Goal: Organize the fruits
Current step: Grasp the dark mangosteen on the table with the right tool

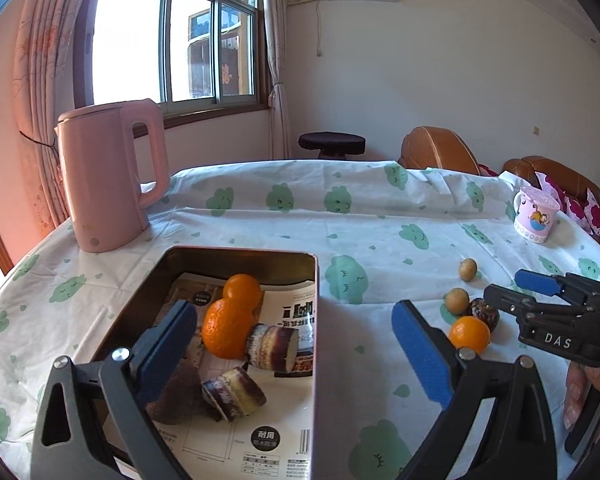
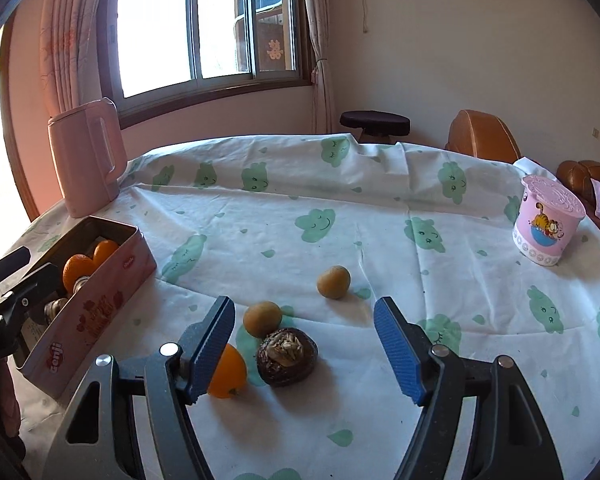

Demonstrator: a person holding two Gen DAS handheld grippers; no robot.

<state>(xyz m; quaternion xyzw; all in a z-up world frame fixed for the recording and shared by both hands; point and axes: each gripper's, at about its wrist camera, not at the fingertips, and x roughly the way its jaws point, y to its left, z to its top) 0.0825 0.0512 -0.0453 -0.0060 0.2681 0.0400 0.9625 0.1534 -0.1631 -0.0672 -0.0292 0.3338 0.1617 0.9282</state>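
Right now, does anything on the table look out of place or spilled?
Nothing is spilled. Four pieces still lie loose on the tablecloth outside the tin: an orange, two small brown fruits and a dark chestnut.

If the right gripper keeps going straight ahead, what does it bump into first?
Probably the dark brown water chestnut, which lies between the open jaws of the right gripper; the small orange sits beside the left jaw. Depth is uncertain.
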